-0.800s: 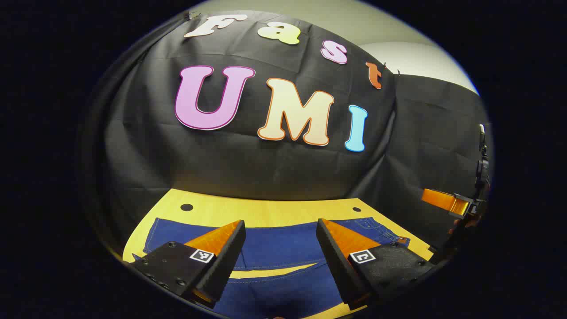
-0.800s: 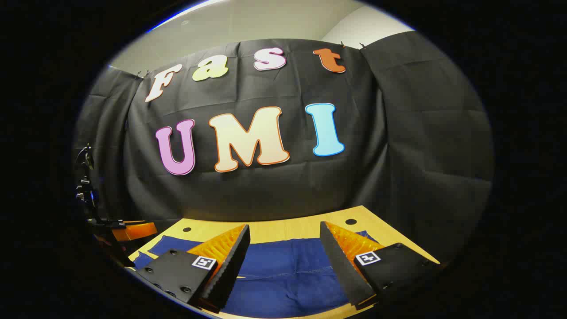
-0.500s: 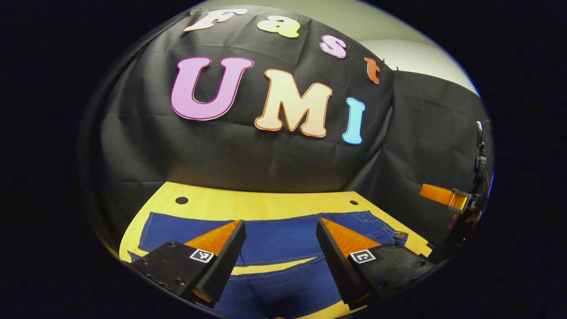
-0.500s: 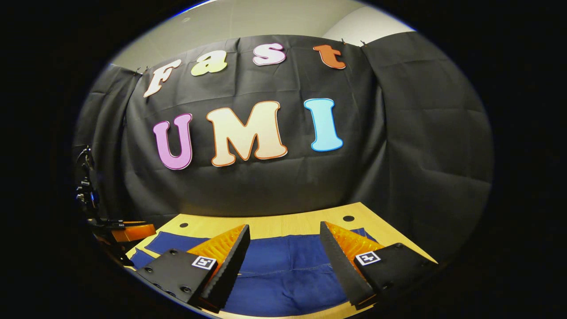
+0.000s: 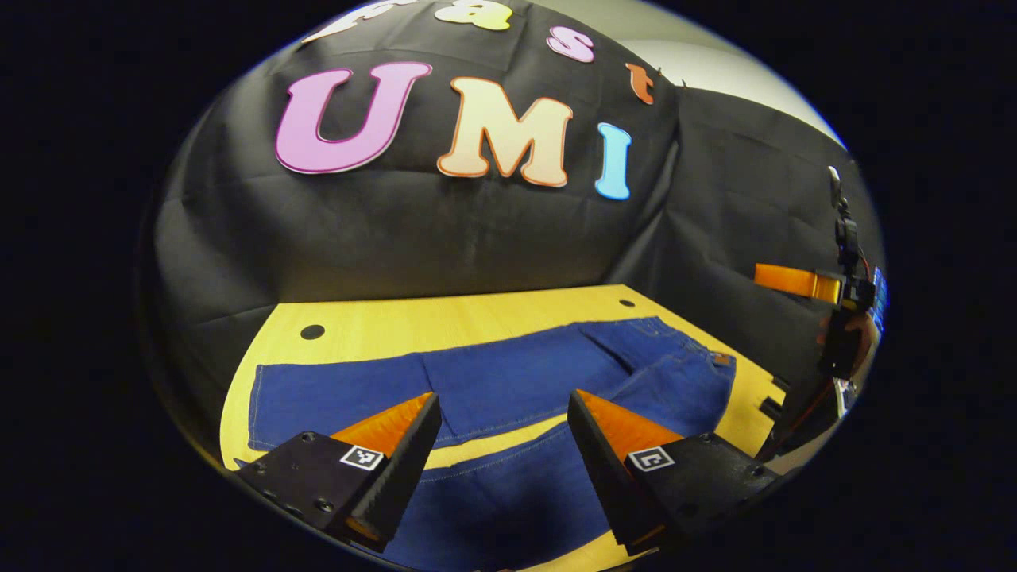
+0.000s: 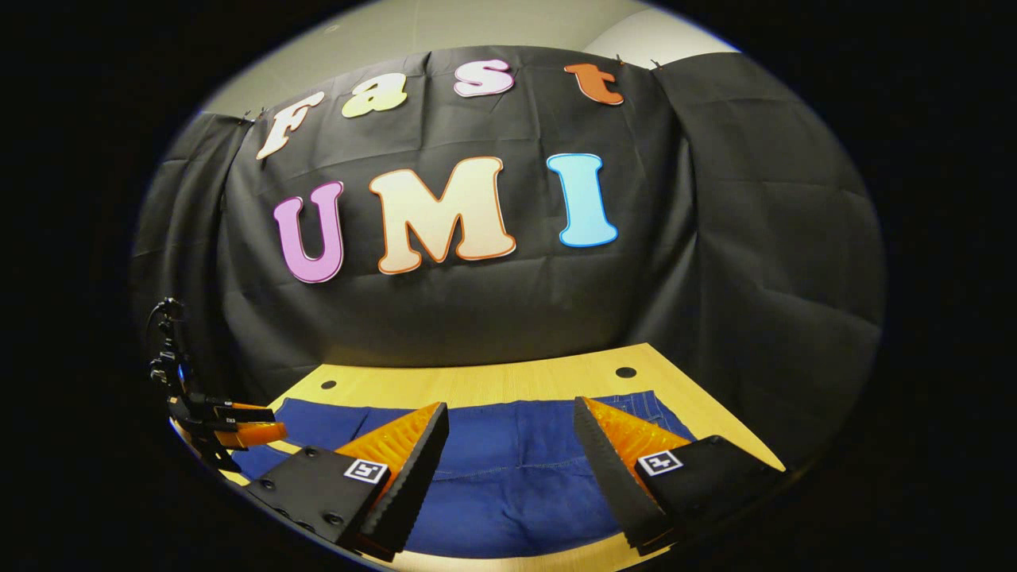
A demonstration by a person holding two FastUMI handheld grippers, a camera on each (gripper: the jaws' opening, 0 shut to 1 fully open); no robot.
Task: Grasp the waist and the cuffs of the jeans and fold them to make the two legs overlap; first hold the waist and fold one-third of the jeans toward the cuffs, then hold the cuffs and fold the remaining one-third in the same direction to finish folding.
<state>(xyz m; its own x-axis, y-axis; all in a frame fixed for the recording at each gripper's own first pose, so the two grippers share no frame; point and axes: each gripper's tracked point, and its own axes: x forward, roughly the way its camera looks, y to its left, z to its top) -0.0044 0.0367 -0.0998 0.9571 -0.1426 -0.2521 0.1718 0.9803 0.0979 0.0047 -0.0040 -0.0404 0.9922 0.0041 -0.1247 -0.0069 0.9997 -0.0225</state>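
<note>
Two open grippers, left (image 5: 502, 407) & right (image 6: 509, 415), over jeans (image 5: 508, 381); patch (image 5: 722, 359) prob. unreadable.

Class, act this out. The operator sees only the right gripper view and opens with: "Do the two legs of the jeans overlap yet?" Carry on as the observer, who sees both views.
Observer: No. In the left gripper view the blue denim jeans lie flat, with a strip of the yellow wooden table showing between the legs.
Operator: Is the left tool holding anything?
Observer: No. The left tool is open with nothing between its fingers.
Operator: Where is the waist?
Observer: At that view's right, marked by a small brown patch.
</note>
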